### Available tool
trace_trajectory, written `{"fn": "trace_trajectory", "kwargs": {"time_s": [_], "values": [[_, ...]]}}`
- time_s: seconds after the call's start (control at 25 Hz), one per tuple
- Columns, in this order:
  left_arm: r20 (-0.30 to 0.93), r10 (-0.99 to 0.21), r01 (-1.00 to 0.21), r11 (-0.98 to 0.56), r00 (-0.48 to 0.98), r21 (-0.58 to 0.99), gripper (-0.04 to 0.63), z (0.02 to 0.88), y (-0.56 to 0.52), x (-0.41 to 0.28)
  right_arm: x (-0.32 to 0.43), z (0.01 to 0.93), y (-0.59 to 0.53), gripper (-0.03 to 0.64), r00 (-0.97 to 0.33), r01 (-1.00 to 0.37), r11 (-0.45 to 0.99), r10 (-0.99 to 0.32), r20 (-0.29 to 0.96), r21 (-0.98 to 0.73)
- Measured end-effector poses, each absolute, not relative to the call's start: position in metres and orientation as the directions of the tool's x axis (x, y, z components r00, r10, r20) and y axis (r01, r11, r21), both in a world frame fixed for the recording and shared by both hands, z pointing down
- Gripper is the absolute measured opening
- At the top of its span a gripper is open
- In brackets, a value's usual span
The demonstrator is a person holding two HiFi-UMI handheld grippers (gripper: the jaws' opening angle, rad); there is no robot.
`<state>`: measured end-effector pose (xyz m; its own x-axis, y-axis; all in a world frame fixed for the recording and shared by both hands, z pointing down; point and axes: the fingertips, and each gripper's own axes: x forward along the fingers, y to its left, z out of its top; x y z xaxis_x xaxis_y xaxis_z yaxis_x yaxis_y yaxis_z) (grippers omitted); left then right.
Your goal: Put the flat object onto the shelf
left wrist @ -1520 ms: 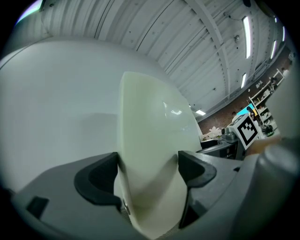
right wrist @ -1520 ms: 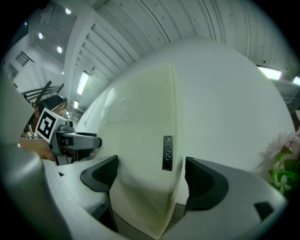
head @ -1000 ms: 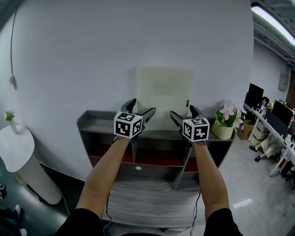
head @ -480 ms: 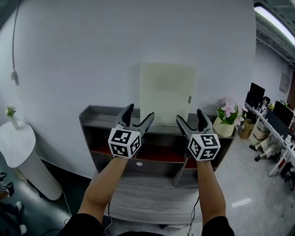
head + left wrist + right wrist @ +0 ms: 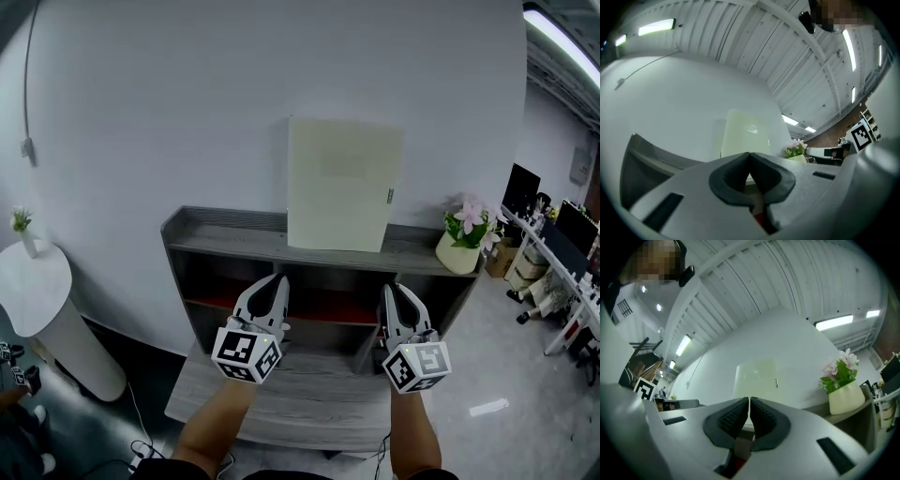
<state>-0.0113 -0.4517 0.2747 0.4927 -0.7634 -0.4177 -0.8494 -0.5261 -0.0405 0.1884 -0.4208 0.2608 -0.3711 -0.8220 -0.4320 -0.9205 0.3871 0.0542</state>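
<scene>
A pale cream flat board (image 5: 343,184) stands upright on the top of the grey shelf unit (image 5: 216,235), leaning against the white wall. It also shows in the left gripper view as the flat board (image 5: 745,134) and in the right gripper view as the flat board (image 5: 757,375). My left gripper (image 5: 273,284) is shut and empty, low in front of the shelf. My right gripper (image 5: 395,294) is shut and empty too, level with it. Both are well clear of the board, pulled back over the lower ledge.
A potted pink flower (image 5: 463,243) stands at the shelf top's right end. The shelf has a red-backed compartment (image 5: 328,307) and a wide lower ledge (image 5: 309,403). A white round stand (image 5: 37,309) with a small plant is at the left. Office desks (image 5: 562,272) lie to the right.
Both grippers have drawn back and down from the board's lower corners to the front of the shelf, and their jaws have gone from wide open to shut. The board stays leaning on the shelf top.
</scene>
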Motion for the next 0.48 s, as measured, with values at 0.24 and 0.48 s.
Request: {"fn": "trace_trajectory", "kwargs": {"time_s": [0.24,0.48], "values": [[-0.346,-0.807,-0.875,-0.471,0.479,-0.113,0.006,0.314,-0.442,-0.013,0.175,0.305,-0.414,0.026,-0.376,-0.927,0.351,-0.865,-0.334,0.133],[-0.329,-0.814,-0.875,-0.475,0.479,-0.098,0.006,0.326,-0.433,-0.018,0.165,0.315,-0.409,0.025,-0.389,-0.92,0.35,-0.869,-0.306,0.178]]}}
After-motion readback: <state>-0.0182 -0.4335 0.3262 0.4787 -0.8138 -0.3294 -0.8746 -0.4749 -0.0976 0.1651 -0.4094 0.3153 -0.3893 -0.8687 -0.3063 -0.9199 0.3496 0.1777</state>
